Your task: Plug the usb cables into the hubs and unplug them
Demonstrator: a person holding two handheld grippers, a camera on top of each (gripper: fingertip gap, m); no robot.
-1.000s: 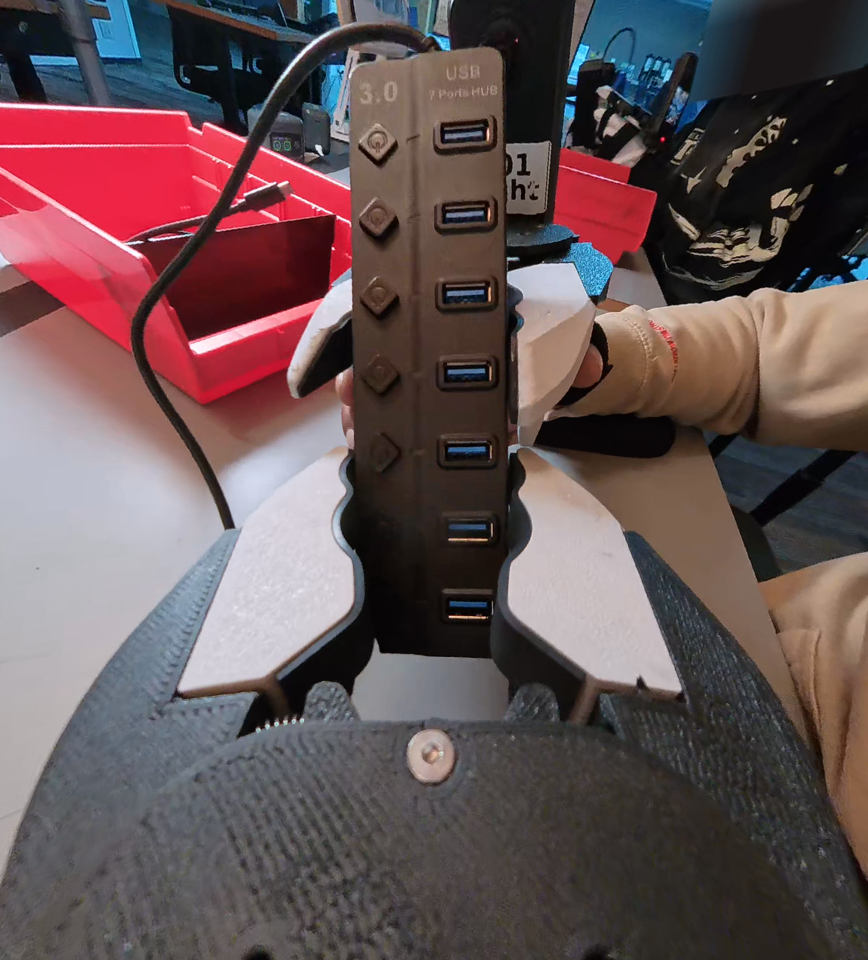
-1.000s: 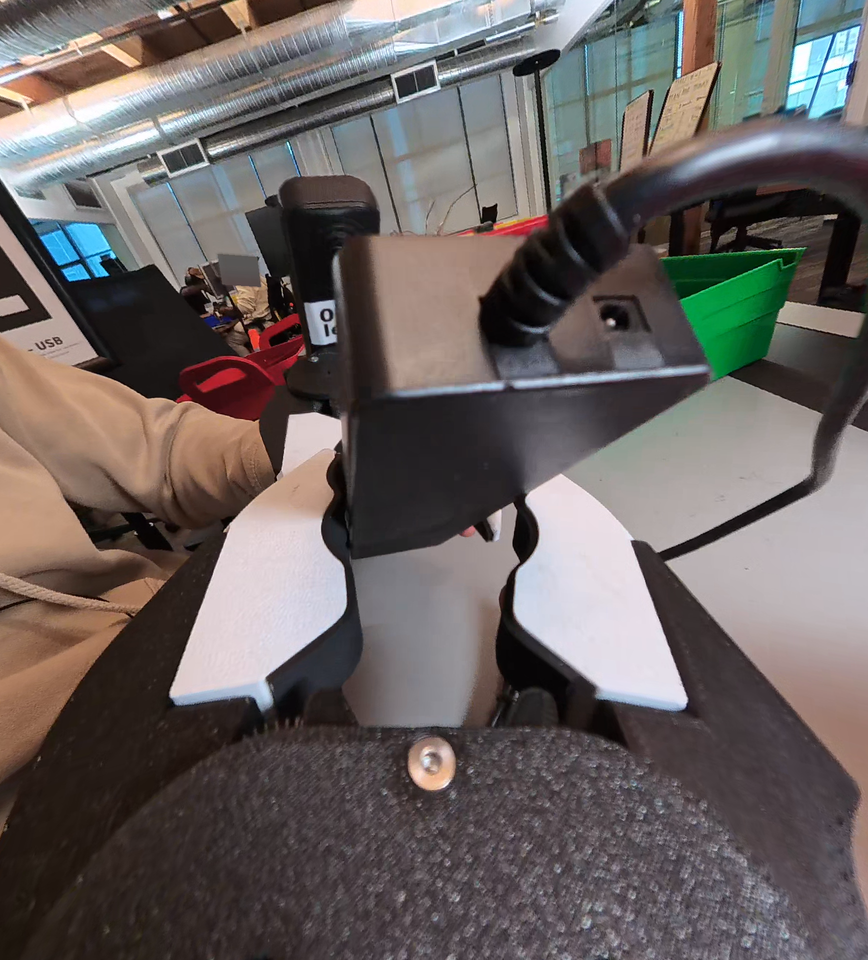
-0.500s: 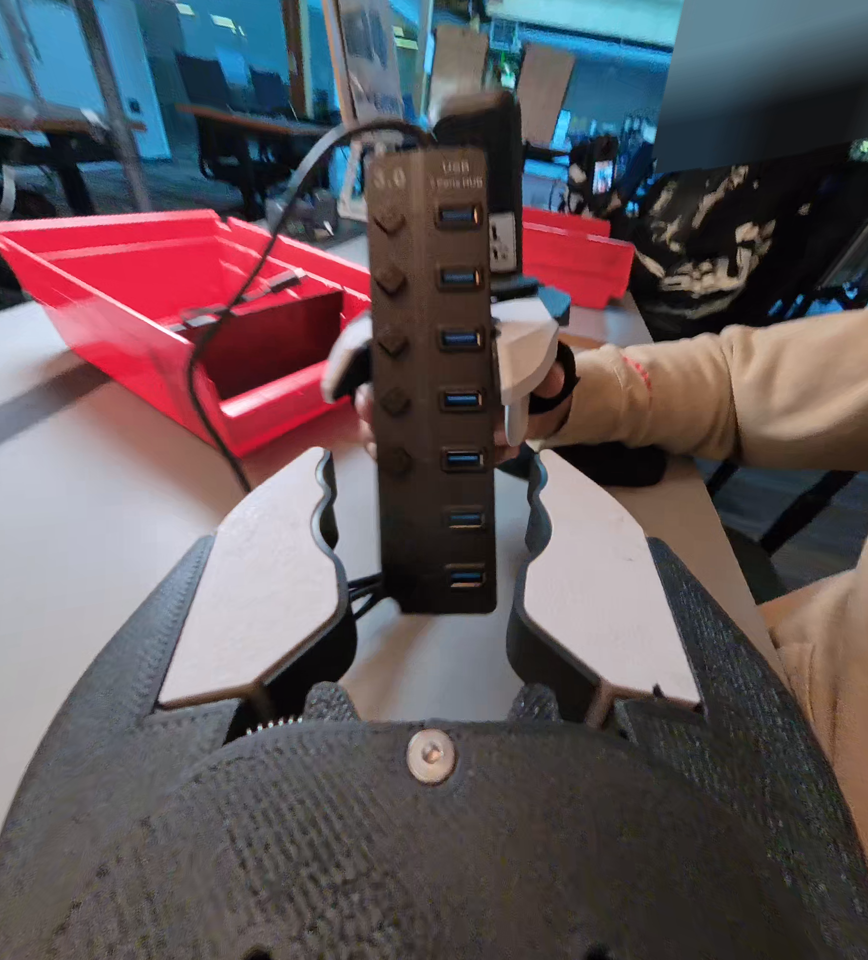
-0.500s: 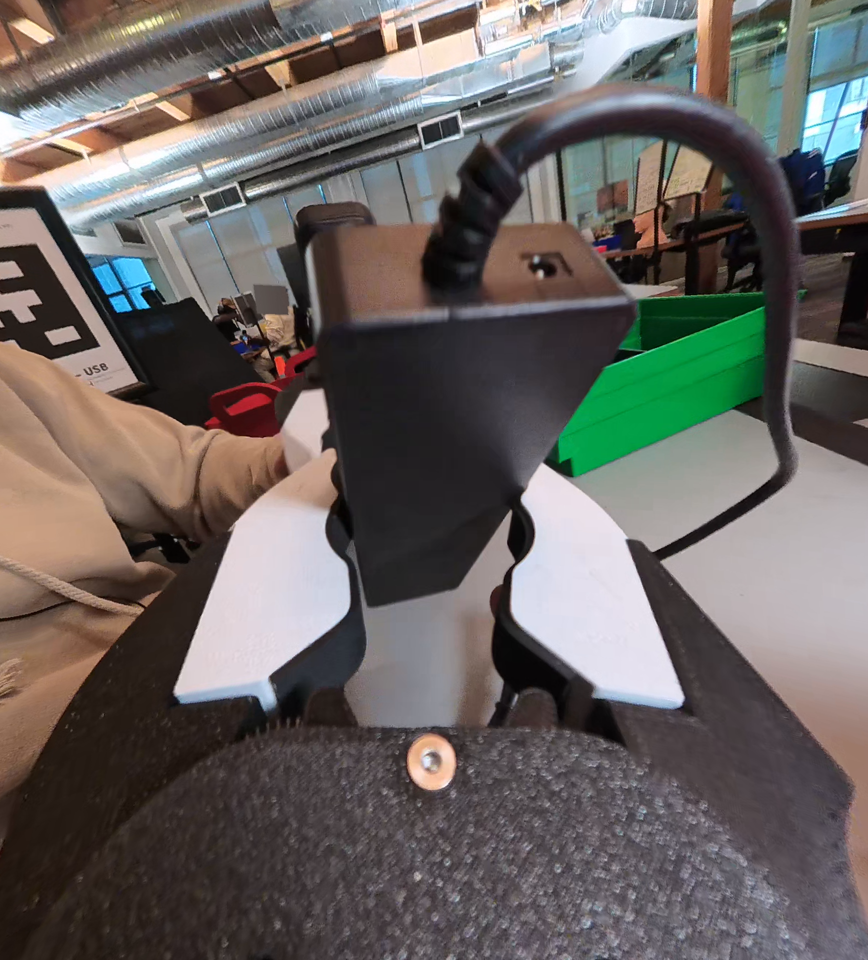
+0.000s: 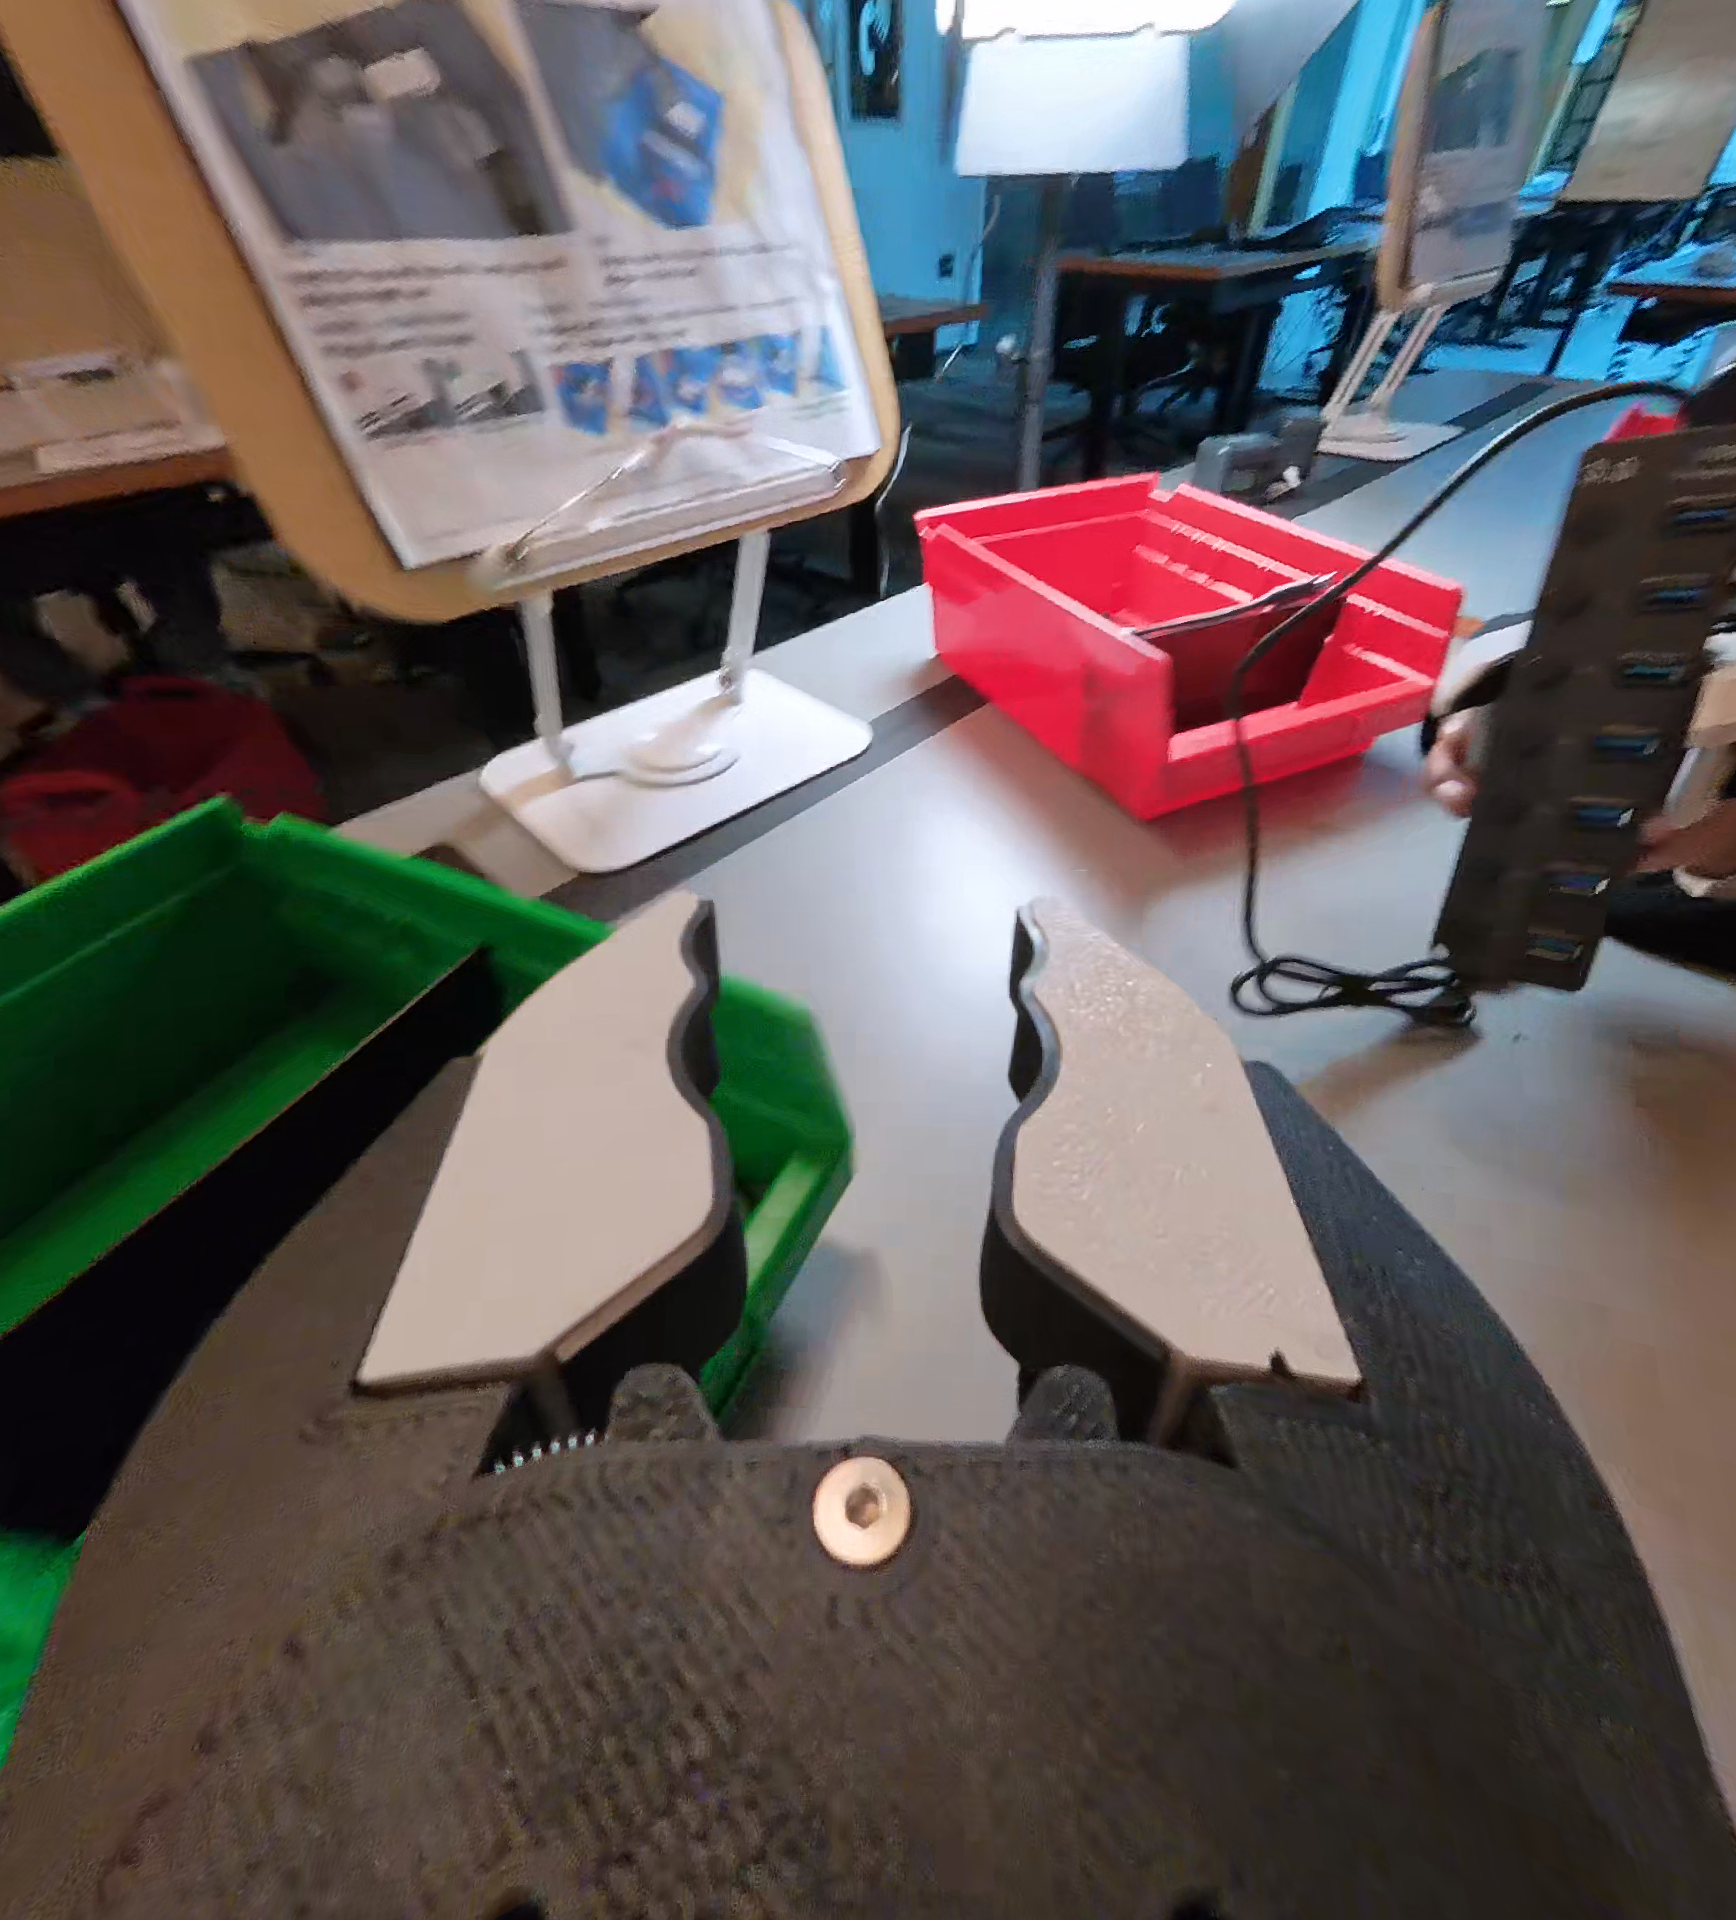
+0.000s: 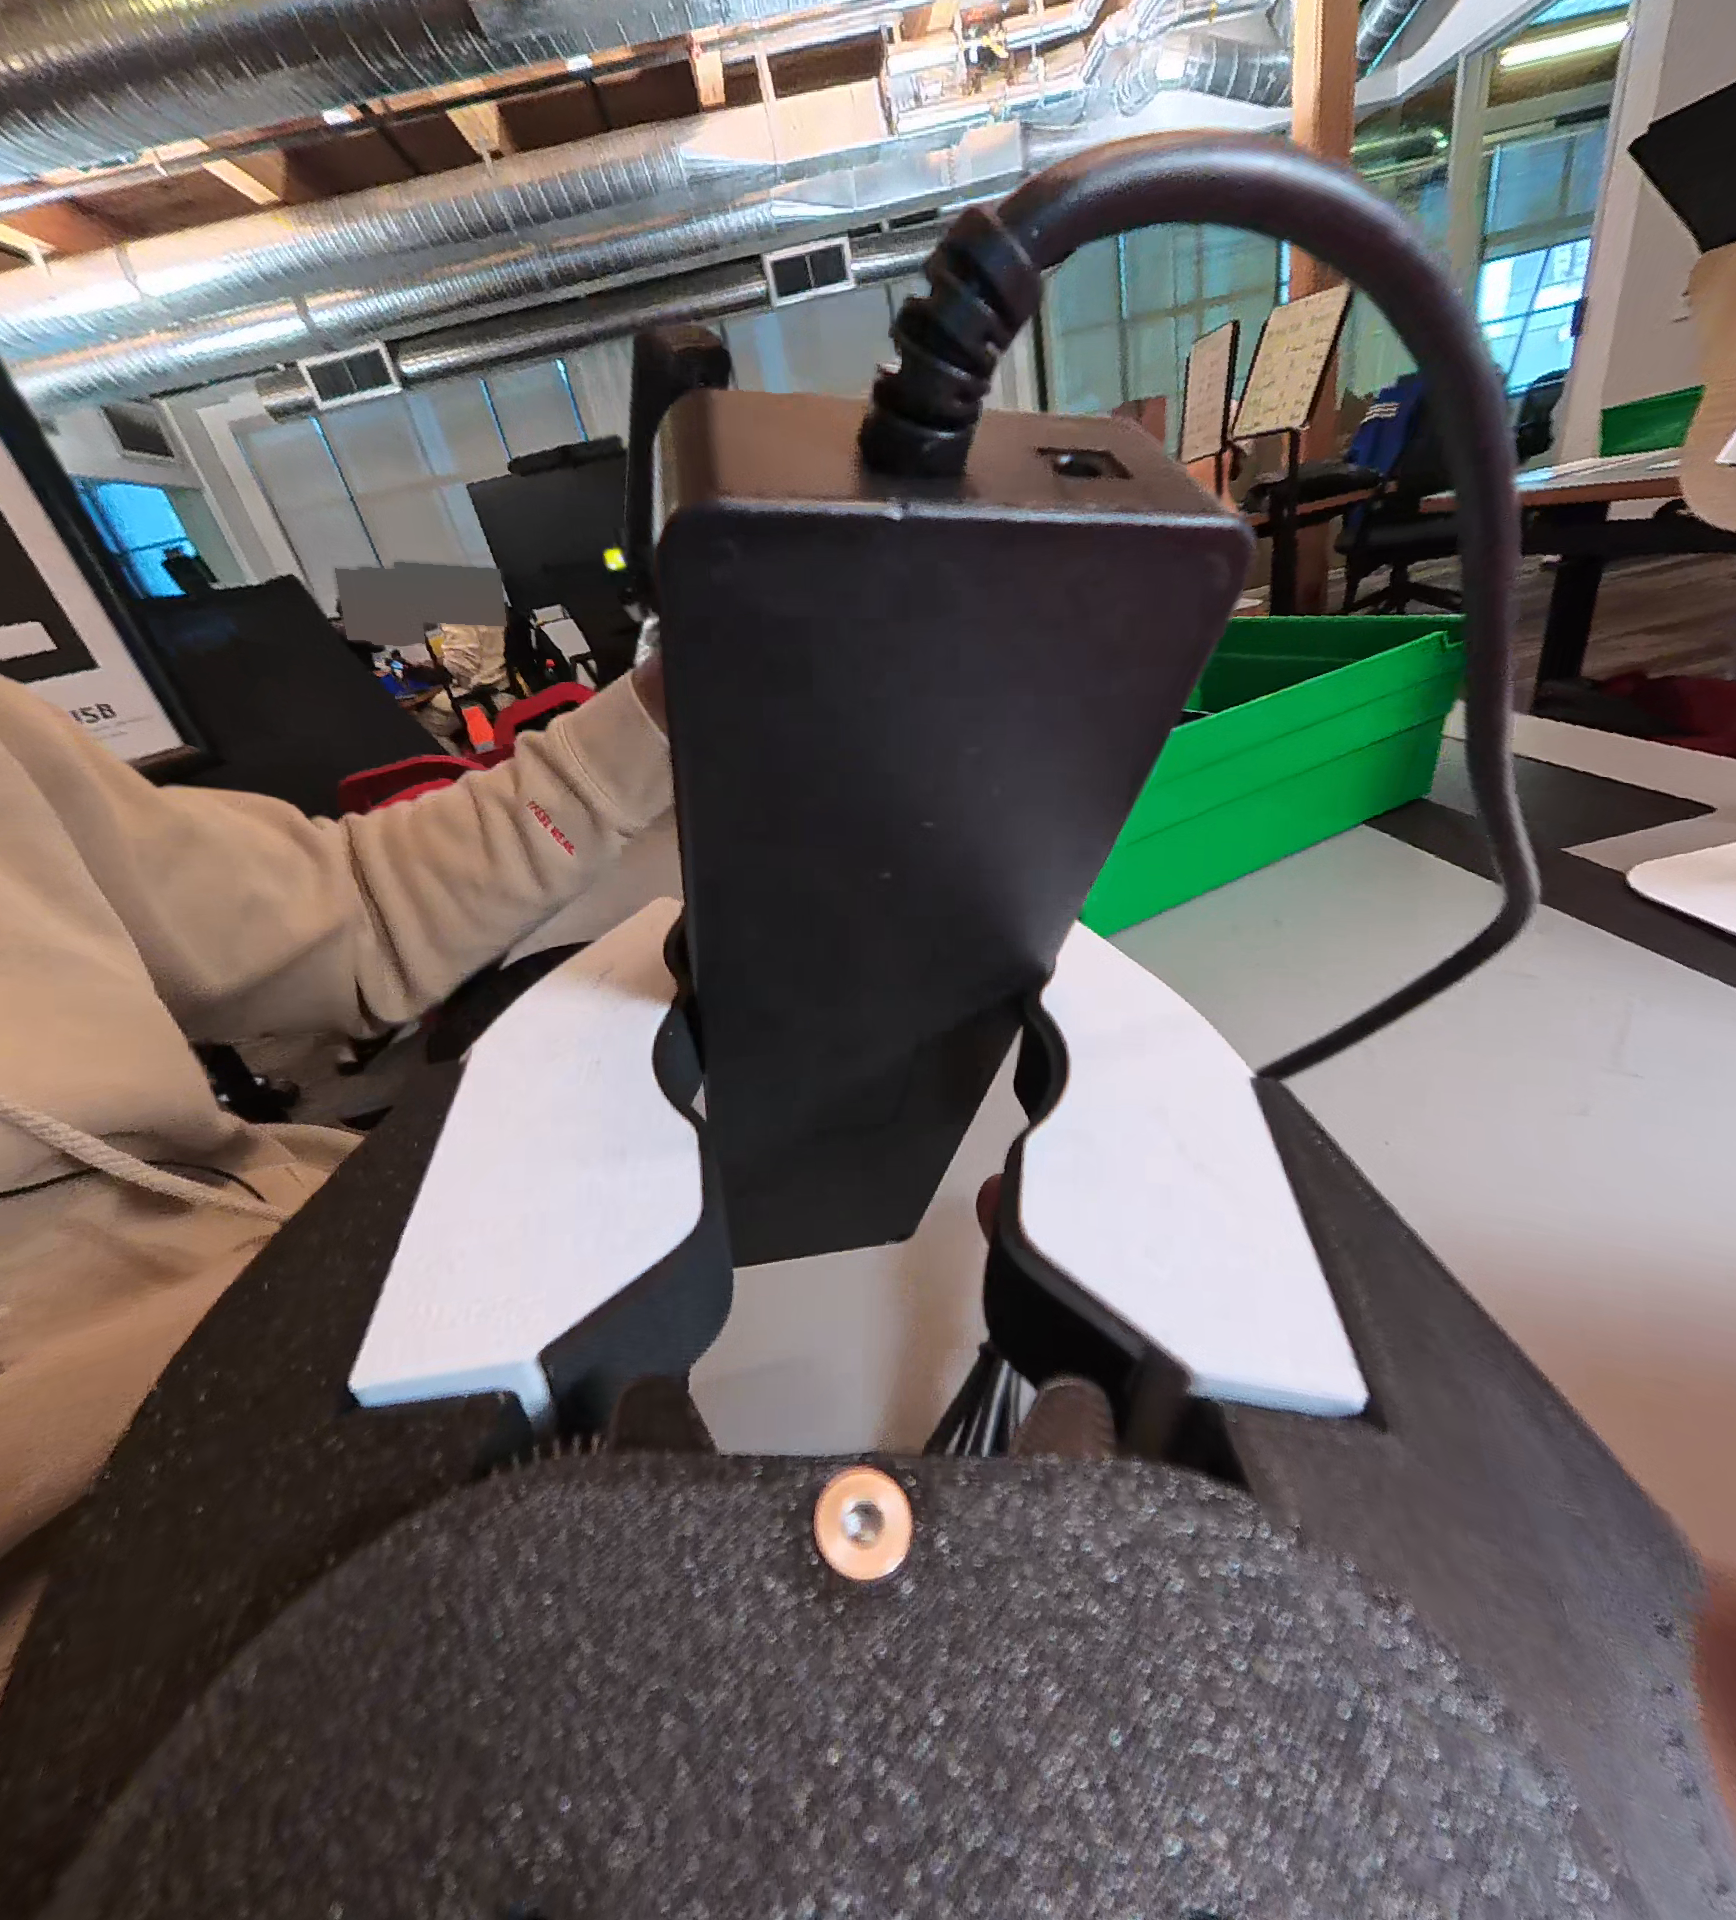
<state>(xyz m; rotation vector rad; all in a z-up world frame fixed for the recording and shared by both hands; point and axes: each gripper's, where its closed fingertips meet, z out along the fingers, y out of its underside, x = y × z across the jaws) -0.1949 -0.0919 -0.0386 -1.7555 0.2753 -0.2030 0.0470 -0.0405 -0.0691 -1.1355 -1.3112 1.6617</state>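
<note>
A black multi-port USB hub [image 5: 1560, 831] stands upright at the right of the left wrist view, its blue ports facing my left gripper. My right gripper [image 5: 1612, 686] is shut on the hub's middle. In the right wrist view the hub's plain back [image 6: 895, 831] fills the space between the white fingers [image 6: 552, 1174], and my right gripper [image 6: 859, 987] clamps it. The hub's black cable [image 6: 1446, 416] arcs off its top end, runs down to the table and ends in a small coil [image 5: 1352, 982]. My left gripper [image 5: 859, 925] is open and empty, low over the grey table beside the green bin.
A green bin [image 5: 116, 1039] lies under the left finger of my left gripper. A red bin [image 5: 1051, 644] with a cable in it stands behind. A board on a white stand [image 5: 677, 758] is at the back. A beige sleeve [image 6: 324, 883] reaches across on the left.
My left gripper opened, let go of the hub, then drew back and swung left toward the green bin. My right gripper kept hold of the hub and tipped it more upright.
</note>
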